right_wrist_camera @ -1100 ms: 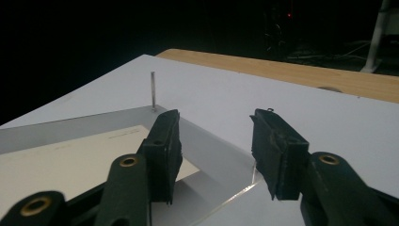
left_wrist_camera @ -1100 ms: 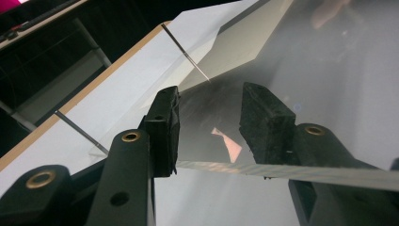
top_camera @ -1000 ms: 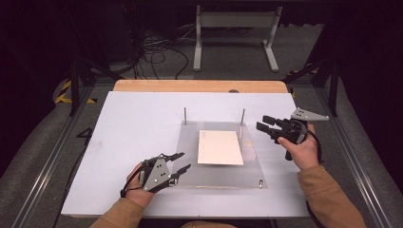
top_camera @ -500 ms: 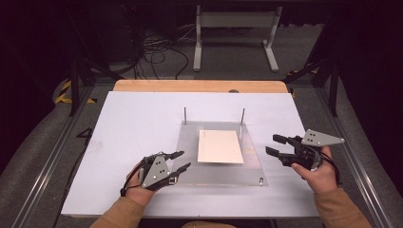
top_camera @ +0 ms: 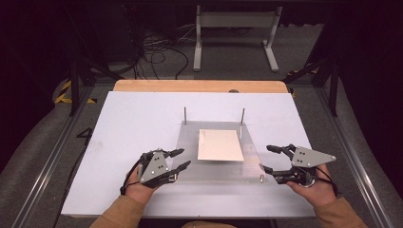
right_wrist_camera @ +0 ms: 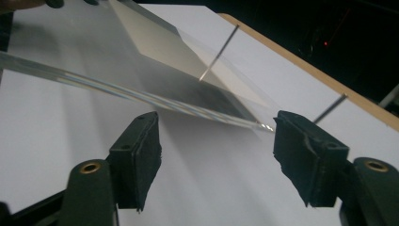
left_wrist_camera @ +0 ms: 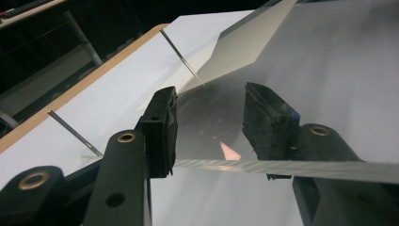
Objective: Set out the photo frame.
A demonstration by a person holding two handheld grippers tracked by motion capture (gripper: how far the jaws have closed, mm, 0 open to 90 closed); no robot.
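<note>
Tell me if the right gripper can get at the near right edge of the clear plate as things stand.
Probably yes. The right gripper sits just off the clear plate, jaws open and aimed at its edge, having just been opening with nothing between them. Bare white table lies between; only the short corner pin stands nearby.

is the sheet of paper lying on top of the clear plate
Yes, in the high view the sheet of paper lies flat on the clear plate, between the two upright pins.

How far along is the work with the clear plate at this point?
Done: the paper sheet lies on the clear acrylic plate between the pins. In hand: the left gripper straddles the plate's near-left edge; the right gripper, jaws just opening, faces its right edge. Left: gripping the plate.
</note>
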